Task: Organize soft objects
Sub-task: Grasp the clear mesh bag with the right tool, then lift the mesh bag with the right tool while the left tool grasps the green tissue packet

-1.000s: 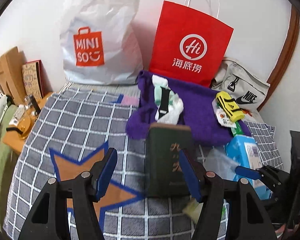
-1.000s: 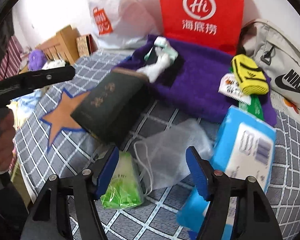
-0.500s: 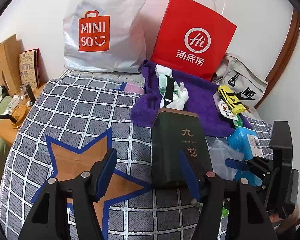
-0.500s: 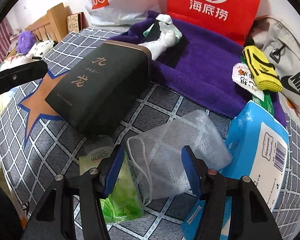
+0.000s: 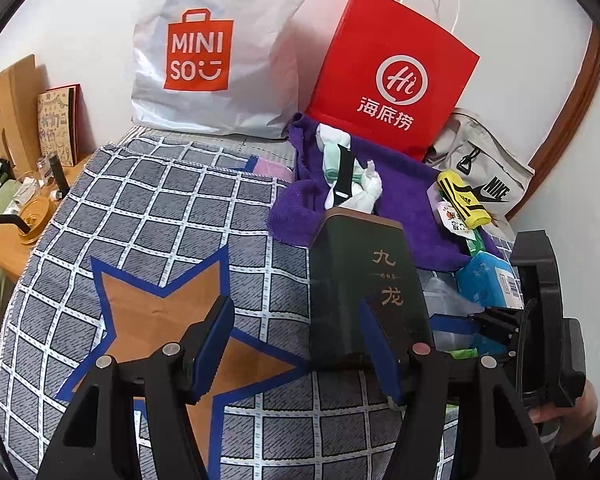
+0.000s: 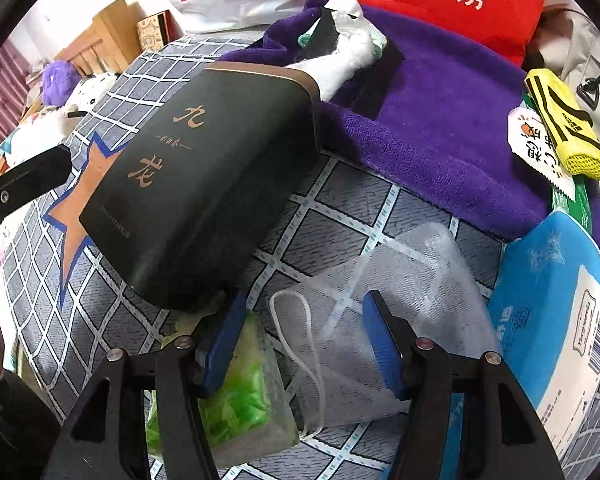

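A clear mesh drawstring pouch lies on the checked grey cloth. My right gripper is open, low over the pouch, its jaws either side of the pouch's cord end. A green tissue pack lies under its left finger. A dark green box leans beside them. A purple towel behind holds white and mint socks. My left gripper is open and empty above the cloth, left of the box.
A blue wipes pack lies at right. A yellow mesh item and snack packets sit on the towel's right edge. A red paper bag, a white Miniso bag and a Nike bag stand against the wall.
My right gripper has moved forward and down onto the mesh pouch, its jaws staying open. My left gripper has drawn back a little; the box looks lower and nearer.
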A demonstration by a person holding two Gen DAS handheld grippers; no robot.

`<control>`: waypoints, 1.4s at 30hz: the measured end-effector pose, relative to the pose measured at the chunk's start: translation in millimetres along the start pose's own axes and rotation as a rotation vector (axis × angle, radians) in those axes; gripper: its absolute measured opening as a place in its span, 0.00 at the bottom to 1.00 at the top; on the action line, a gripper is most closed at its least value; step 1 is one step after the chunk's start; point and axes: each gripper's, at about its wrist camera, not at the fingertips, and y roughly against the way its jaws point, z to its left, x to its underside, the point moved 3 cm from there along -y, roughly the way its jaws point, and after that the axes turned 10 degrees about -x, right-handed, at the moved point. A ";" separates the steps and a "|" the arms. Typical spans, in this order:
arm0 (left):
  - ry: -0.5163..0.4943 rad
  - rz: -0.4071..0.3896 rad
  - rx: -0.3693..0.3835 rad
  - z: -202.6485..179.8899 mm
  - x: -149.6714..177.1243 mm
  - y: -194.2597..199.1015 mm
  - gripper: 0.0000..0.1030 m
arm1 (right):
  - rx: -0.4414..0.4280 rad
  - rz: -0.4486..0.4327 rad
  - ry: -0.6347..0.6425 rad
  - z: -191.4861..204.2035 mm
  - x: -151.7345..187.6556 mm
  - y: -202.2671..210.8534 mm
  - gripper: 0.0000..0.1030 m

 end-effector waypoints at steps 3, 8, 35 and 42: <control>0.015 -0.003 0.002 4.3 -0.3 2.6 0.60 | 0.000 -0.012 0.000 0.7 1.9 0.1 0.58; 0.017 -0.005 -0.005 5.5 0.4 6.6 0.60 | -0.038 -0.026 -0.031 -4.8 9.0 8.2 0.34; -0.048 -0.025 -0.065 -30.0 45.0 68.5 0.60 | -0.119 -0.358 -0.047 19.5 89.8 144.2 0.03; -0.082 -0.018 -0.071 -49.6 63.8 78.3 0.60 | -0.114 -0.400 -0.059 17.9 133.6 173.0 0.03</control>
